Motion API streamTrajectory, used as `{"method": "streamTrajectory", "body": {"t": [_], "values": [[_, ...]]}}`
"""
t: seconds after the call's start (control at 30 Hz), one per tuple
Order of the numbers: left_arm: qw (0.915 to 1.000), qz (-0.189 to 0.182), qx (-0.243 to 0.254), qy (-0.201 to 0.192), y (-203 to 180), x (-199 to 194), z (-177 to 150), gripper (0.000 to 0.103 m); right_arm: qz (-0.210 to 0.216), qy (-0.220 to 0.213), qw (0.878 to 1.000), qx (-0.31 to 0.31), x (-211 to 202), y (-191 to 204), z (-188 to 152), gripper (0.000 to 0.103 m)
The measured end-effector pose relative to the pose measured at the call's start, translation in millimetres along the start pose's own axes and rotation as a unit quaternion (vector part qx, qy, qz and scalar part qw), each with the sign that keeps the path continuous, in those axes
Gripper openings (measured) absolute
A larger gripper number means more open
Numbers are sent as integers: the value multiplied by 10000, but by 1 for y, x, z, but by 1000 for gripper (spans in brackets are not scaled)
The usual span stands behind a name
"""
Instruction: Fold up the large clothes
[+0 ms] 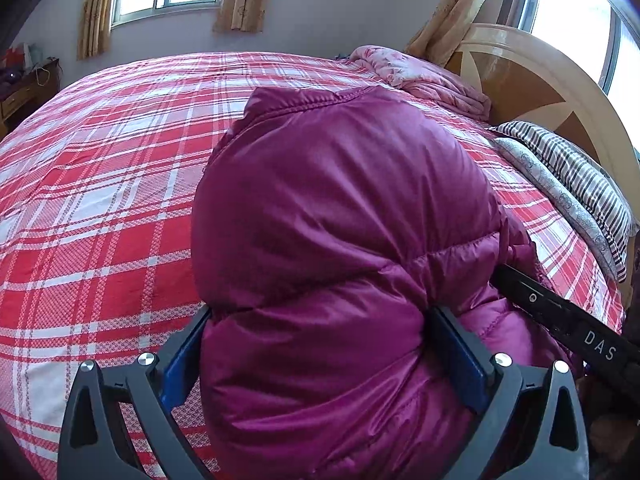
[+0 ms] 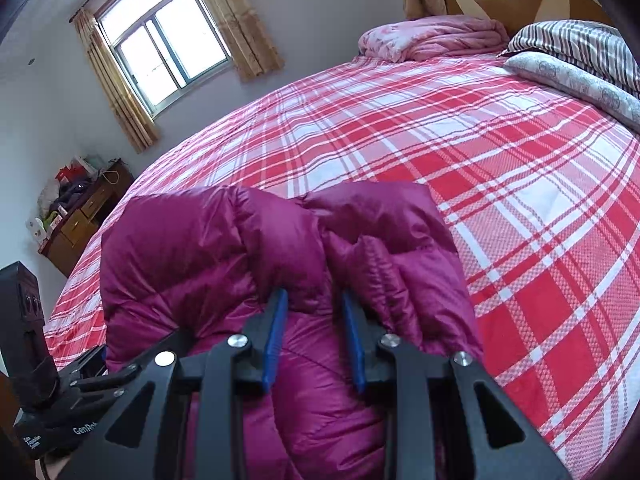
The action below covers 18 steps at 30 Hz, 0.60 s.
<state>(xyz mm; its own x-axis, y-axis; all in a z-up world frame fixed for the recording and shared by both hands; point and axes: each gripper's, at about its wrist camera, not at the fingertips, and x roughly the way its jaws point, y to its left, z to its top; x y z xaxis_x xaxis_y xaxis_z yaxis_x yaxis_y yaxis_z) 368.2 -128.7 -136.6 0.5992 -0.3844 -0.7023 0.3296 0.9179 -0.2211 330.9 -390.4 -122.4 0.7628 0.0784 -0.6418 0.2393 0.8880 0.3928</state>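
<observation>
Left gripper (image 1: 320, 344): jaws spread as wide as they go, blue pads flanking a thick puffed fold of the magenta down jacket (image 1: 340, 208); the padding bulges between them and brushes both pads, but whether it is truly clamped cannot be told — it reads as released, or nearly so. Right gripper (image 2: 314, 336): jaws drawn narrow and clenched on a pinch of the same jacket, the fabric gathered into creases at the pad tips. In the left wrist view the right gripper's black finger presses into the jacket's right flank. The jacket lies bundled on the red plaid bedspread (image 1: 100, 200), at the near side of the bed, directly ahead of and under both grippers, its far seam edge pointing toward the folded pink quilt (image 1: 420, 72) and the striped pillow (image 2: 580, 48) at the headboard. Judgement: the step in hand looks like setting down and settling a fold. To do it well, keep the right pinch low and steady while the left lets go cleanly — down fill springs back, so press the fold flat before withdrawing, and keep edges aligned on the bedspread.
</observation>
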Motion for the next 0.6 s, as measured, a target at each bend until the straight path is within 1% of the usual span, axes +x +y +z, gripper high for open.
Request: {"method": "streamTrajectory", "body": {"t": [0.6], "values": [[9999,-59,-91,92,3,5,-1,102,-95,36,9999,-66,4,0,-1,30]]}}
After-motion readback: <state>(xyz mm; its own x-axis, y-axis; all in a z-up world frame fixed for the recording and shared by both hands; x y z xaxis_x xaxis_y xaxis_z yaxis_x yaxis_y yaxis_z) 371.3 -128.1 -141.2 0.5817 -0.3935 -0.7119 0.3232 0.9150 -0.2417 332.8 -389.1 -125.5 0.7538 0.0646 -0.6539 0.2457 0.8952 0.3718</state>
